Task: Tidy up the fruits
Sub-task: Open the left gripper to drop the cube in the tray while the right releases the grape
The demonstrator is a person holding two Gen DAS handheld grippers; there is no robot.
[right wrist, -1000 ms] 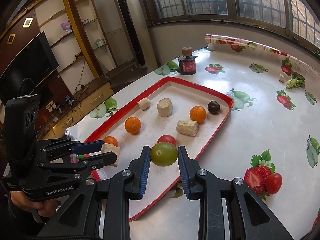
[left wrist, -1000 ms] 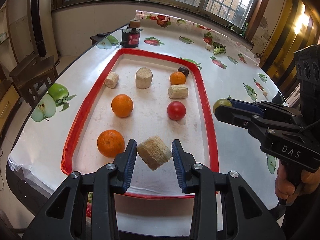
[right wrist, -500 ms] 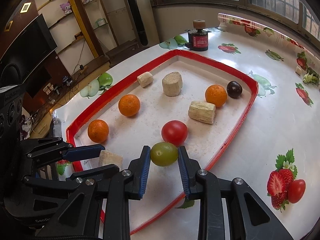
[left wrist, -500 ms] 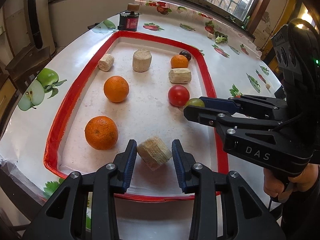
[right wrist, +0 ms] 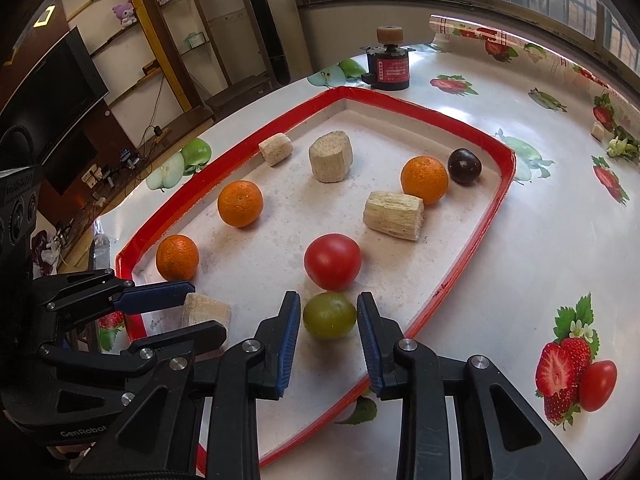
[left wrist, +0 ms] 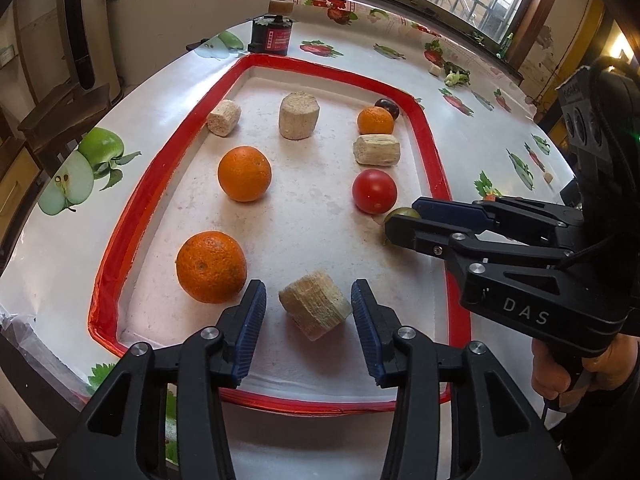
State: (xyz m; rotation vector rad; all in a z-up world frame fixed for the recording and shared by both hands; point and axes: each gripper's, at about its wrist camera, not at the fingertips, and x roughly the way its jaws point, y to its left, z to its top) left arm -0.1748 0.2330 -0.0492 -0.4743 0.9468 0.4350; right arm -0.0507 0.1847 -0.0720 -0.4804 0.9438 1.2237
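The green fruit point(right wrist: 329, 315), likely a green tomato, sits on the tray floor between the right gripper's point(right wrist: 329, 340) blue pads with a thin gap showing on each side, so the jaws stand released around it; half a second ago it was pinched tight and carried above the tray. Just ahead of those fingertips and touching or nearly touching the fruit is the red tomato point(right wrist: 332, 262). The sugarcane chunk point(left wrist: 315, 305) has likewise been let go: it lies tilted on the tray between the left gripper's point(left wrist: 308, 318) parted pads, clear of both, where a moment earlier it hung in their grip. To the left of that gripper's tip rests a large orange point(left wrist: 211, 267), with a second orange point(left wrist: 244, 173) further ahead. Beyond lie another cane piece point(right wrist: 393, 215), a small orange point(right wrist: 424, 179) and a dark plum point(right wrist: 464, 166), all inside the red-rimmed tray point(right wrist: 505, 184). Both placements look complete, with like beside like, so the next step is probably to back both tools straight out without nudging either piece.
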